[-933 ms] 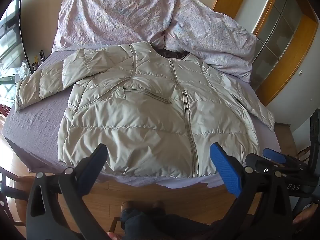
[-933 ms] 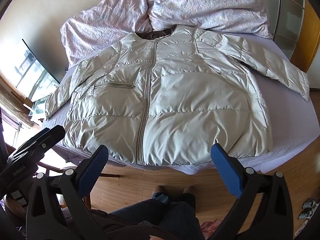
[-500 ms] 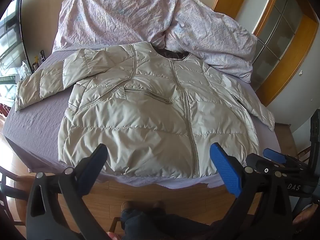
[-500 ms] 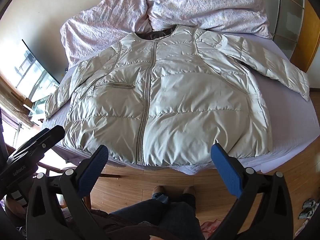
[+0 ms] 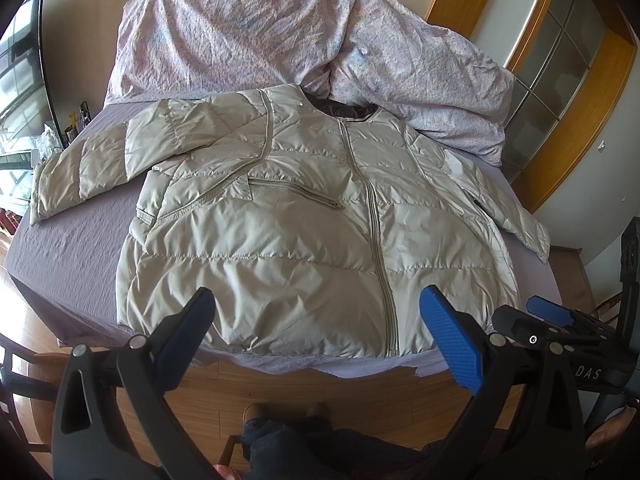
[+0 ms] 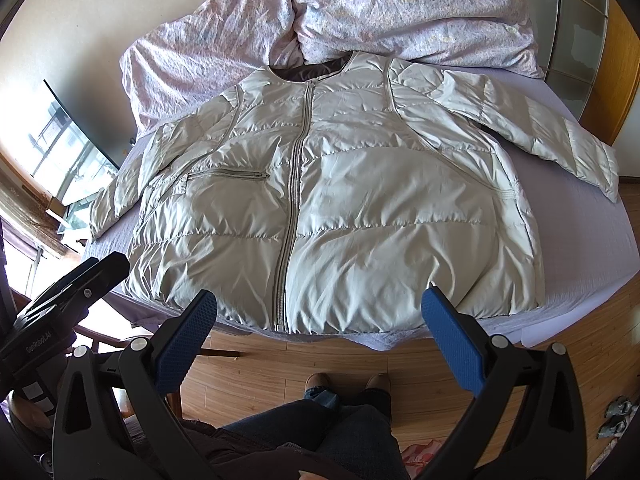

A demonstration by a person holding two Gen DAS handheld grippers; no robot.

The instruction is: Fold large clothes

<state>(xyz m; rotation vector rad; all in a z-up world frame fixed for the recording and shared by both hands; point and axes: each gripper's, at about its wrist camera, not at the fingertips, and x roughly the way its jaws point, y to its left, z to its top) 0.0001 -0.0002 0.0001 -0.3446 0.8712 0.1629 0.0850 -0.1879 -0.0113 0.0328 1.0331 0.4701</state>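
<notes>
Bed [image 5: 72,240] carries jacket [image 5: 304,240] flat, unfolded, sleeves toward 9 and 3 o'clock; both claws, left [image 5: 316,328] and right [image 6: 320,326], gape empty; folding unstarted.

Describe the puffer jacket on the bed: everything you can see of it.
The puffer jacket is pale beige with a shiny, quilted shell that looks like nylon. It lies flat, front up, on the purple bed sheet, zipped closed down the centre, its dark lining showing at the collarless neck. A zipped chest pocket sits on one panel. Both sleeves are spread outward, and the collar touches the crumpled floral duvet. The hem lies along the bed's near edge. Neither gripper touches it; both sets of jaws are open and hold nothing.
</notes>
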